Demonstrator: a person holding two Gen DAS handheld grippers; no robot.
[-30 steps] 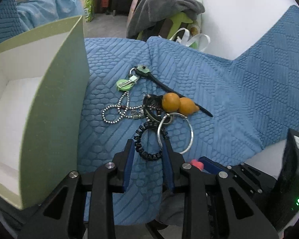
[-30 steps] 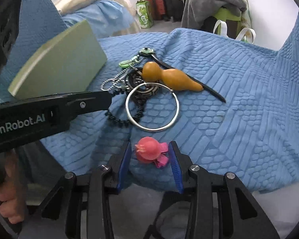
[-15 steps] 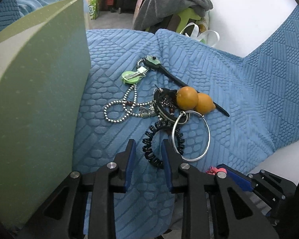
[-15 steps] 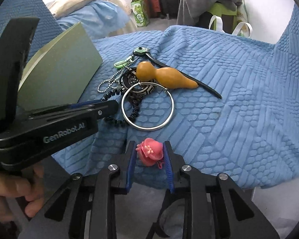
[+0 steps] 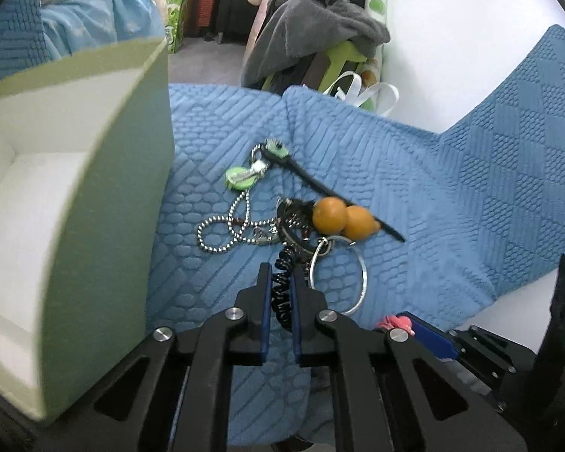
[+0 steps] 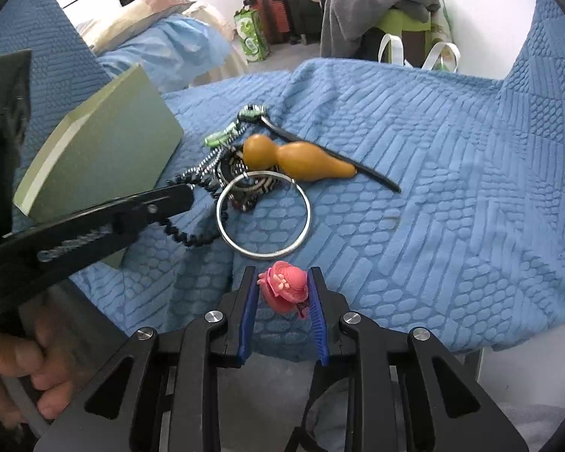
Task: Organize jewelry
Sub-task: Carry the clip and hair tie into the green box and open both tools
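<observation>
Jewelry pile sits mid-spread on the blue quilted cover (image 5: pixel 414 173): black coil band (image 5: pixel 282 286), silver hoop (image 6: pixel 263 214), ball chain (image 5: pixel 222 233), orange gourd charm (image 6: pixel 297 160), black hair stick (image 6: pixel 339 164), green clip (image 5: pixel 239 179), all tangled or touching. We see the left gripper (image 5: pixel 281 282) closing its jaws on the near end of the coil band, blue pads squeezing the coils between them. Right gripper (image 6: pixel 282 282) is clamped on a pink flower clip (image 6: pixel 284 286) at the cover's near edge, just beside the hoop, pads pressing both sides. Green box (image 5: pixel 94 188) with white inside stands just left of the pile, open. A hand (image 6: pixel 15 373) grips the left tool's handle. Grey clothes heap (image 5: pixel 320 22) far behind.
</observation>
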